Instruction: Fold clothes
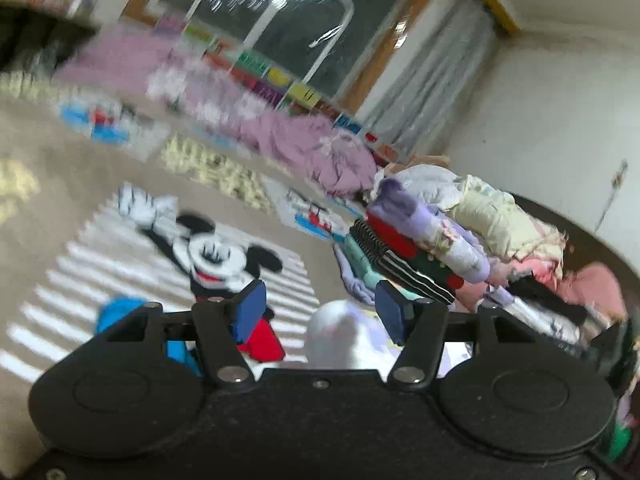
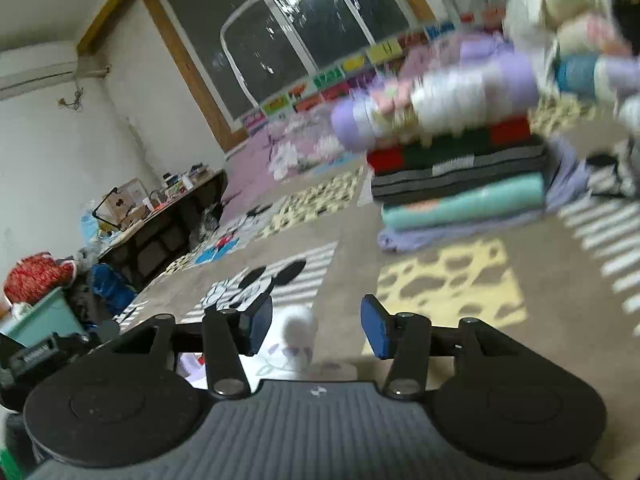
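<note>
My left gripper is open, its blue pads wide apart above a pale white-lilac garment that bulges up between them. My right gripper is also open over the same kind of white garment with lilac print, which lies low between the fingers. A stack of folded clothes in red, green, black stripes and teal stands on the play mat, ahead of the left gripper to the right. In the right wrist view the folded stack is ahead and to the right. The view is motion-blurred.
A heap of unfolded clothes lies right of the stack. The cartoon-mouse play mat covers the floor. Pink bedding lies under the dark window. A cluttered desk and a teal box stand at the left.
</note>
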`<state>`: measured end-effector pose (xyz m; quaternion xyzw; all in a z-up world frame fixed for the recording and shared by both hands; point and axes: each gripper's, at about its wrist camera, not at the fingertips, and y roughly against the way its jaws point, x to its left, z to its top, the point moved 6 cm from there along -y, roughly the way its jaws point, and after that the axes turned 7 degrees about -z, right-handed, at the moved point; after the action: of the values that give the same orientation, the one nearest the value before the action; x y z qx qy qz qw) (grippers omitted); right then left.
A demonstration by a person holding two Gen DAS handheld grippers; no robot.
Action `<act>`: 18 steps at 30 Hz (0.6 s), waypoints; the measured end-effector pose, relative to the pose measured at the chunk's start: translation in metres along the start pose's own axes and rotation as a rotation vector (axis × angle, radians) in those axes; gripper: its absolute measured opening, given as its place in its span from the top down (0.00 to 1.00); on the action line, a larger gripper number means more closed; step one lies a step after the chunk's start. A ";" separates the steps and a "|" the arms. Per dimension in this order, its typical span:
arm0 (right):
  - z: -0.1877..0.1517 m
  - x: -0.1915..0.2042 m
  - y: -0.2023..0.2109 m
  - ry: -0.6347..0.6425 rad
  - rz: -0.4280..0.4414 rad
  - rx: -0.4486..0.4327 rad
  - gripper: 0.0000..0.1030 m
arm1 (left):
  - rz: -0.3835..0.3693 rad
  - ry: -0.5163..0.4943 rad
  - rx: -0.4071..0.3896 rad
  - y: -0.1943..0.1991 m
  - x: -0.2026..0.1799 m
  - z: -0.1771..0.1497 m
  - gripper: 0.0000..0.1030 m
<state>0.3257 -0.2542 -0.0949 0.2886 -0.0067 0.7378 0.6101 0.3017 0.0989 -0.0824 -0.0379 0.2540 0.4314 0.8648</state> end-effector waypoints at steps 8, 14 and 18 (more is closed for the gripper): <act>-0.036 0.054 0.042 0.349 0.124 -0.024 0.49 | -0.114 -0.436 0.196 0.009 -0.077 -0.045 0.42; -0.058 0.059 0.025 0.408 0.131 -0.001 0.48 | -0.058 -0.441 0.252 -0.019 -0.058 -0.064 0.42; -0.059 0.052 0.009 0.366 0.141 0.011 0.48 | -0.069 -0.407 0.252 -0.020 -0.050 -0.063 0.42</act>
<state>0.2887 -0.1886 -0.1185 0.1519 0.0879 0.8190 0.5463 0.2666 0.0323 -0.1165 0.1493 0.1246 0.3655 0.9103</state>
